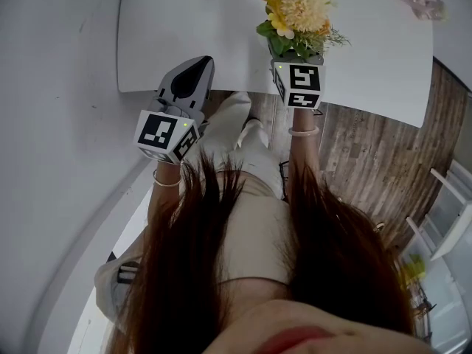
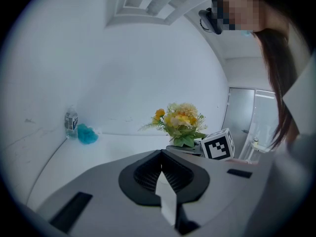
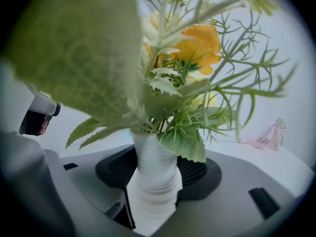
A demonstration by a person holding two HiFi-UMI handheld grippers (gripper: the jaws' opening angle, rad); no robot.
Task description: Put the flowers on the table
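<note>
- The flowers (image 1: 295,13) stand upright in a white vase (image 3: 155,174), held over the near edge of the table (image 1: 192,21). No view shows whether the base touches it yet.
- Your right gripper (image 1: 296,63) is clamped on the vase's ribbed neck.
- Your left gripper (image 1: 193,71) has its jaws together on nothing, just beside, at the same edge.
- You look to be at the set-down step. Next, lower the vase level onto the white top, then open the right jaws and back off clear of the leaves.
- A bottle (image 2: 71,122) and a blue tuft (image 2: 88,134) sit well apart at the far side.
</note>
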